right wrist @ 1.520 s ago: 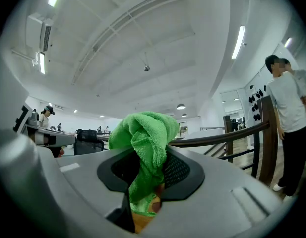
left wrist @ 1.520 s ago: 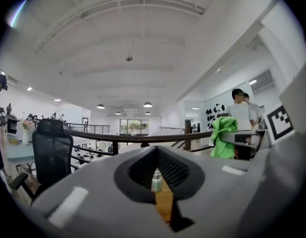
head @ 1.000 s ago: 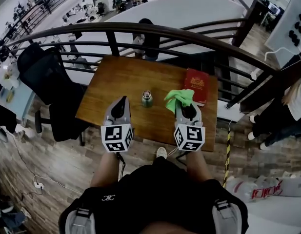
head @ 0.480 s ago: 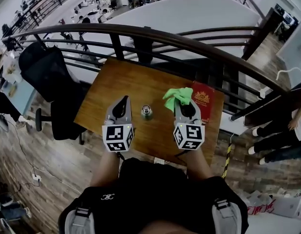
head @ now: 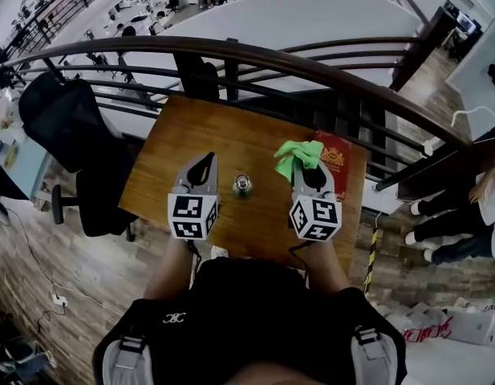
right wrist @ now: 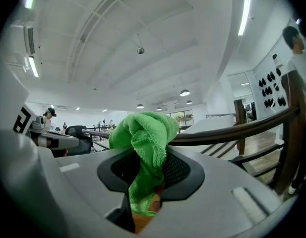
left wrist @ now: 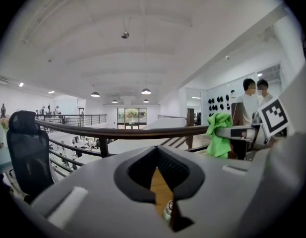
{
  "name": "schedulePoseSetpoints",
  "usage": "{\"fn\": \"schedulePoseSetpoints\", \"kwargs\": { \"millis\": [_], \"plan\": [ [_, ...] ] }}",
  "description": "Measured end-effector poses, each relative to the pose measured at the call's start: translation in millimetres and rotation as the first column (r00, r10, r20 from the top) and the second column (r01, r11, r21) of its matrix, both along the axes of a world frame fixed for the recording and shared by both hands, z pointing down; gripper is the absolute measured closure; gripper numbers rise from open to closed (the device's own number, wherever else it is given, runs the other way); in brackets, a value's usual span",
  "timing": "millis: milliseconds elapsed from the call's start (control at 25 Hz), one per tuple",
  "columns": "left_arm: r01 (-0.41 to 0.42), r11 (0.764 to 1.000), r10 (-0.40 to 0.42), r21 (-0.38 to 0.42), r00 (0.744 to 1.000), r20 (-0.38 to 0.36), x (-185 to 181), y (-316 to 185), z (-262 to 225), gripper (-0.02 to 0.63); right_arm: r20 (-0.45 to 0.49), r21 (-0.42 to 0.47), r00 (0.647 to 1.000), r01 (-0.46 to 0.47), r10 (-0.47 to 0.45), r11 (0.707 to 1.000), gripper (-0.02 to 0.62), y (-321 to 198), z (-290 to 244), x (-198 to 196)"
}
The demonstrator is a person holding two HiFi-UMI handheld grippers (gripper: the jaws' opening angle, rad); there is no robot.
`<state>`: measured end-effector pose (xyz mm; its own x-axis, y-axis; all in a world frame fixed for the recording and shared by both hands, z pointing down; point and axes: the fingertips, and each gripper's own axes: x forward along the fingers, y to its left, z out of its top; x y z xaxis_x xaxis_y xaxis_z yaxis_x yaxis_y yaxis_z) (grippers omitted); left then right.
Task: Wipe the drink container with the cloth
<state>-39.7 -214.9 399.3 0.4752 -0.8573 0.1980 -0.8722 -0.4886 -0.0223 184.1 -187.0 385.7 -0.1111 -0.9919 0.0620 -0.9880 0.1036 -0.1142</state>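
A red book point(head: 336, 156) lies flat at the right edge of the wooden tabletop point(head: 223, 139), near the far corner. A black chair point(head: 58, 127) stands off the left edge. A dark railing point(head: 255, 53) curves beyond the far edge.

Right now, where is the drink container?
Head view: the drink container stands on the wooden table, between the left gripper and the right gripper, which holds the green cloth.

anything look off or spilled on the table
Nothing stands out. The drink container stands upright on the table with no spill visible, the red book lies flat near the right edge, and the green cloth is clamped in the right gripper.
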Motion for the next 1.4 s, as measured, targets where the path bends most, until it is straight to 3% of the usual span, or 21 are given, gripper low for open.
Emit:
{"fn": "schedulePoseSetpoints", "kwargs": {
  "millis": [200, 360, 440, 680, 760, 840, 1000, 1240, 1400],
  "plan": [
    [-0.112, 0.993, 0.112, -0.037, 0.994, 0.012, 11.9, 5.2, 12.1, 0.557, -0.009, -0.04, 1.0, -0.024, 0.024, 0.999, 0.486, 1.4, 13.2, 0.0],
    [-0.18, 0.977, 0.188, -0.11, 0.98, 0.067, 23.6, 3.5, 42.4, 0.501, -0.027, -0.038, 0.999, -0.02, 0.019, 0.999, 0.486, 0.5, 13.1, -5.1],
    [-0.215, 0.963, 0.234, -0.165, 0.966, 0.106, 30.7, 3.9, 65.9, 0.423, -0.032, -0.043, 0.999, -0.022, 0.02, 0.999, 0.486, 0.3, 15.7, -6.5],
    [-0.252, 0.924, 0.301, -0.288, 0.943, 0.141, 41.5, 9.9, 119.4, 0.414, -0.049, -0.078, 0.998, -0.039, 0.035, 0.996, 0.486, 8.9, 25.6, -2.9],
    [-0.273, 0.897, 0.336, -0.349, 0.932, 0.136, 46.5, 10.0, 138.8, 0.35, -0.047, -0.083, 0.998, -0.044, 0.04, 0.996, 0.486, 9.5, 27.3, 0.0],
    [-0.279, 0.877, 0.367, -0.391, 0.914, 0.17, 51.3, 10.4, 154.9, 0.342, -0.045, -0.088, 0.998, -0.052, 0.048, 0.995, 0.486, 10.2, 29.5, 2.5],
    [-0.292, 0.861, 0.428, -0.416, 0.859, 0.281, 63.4, 10.5, 182.7, 0.331, -0.051, -0.106, 0.996, -0.077, 0.072, 0.991, 0.486, 14.7, 36.8, 8.9],
    [-0.325, 0.803, 0.523, -0.5, 0.786, 0.33, 89.8, 12.0, 220.8, 0.295, -0.061, -0.126, 0.991, -0.127, 0.12, 0.984, 0.486, 25.5, 43.9, 27.1],
    [-0.299, 0.797, 0.536, -0.524, 0.749, 0.388, 100.8, 4.8, 238.0, 0.29, -0.067, -0.13, 0.985, -0.166, 0.158, 0.978, 0.486, 32.6, 44.5, 41.3]
  ]
}}
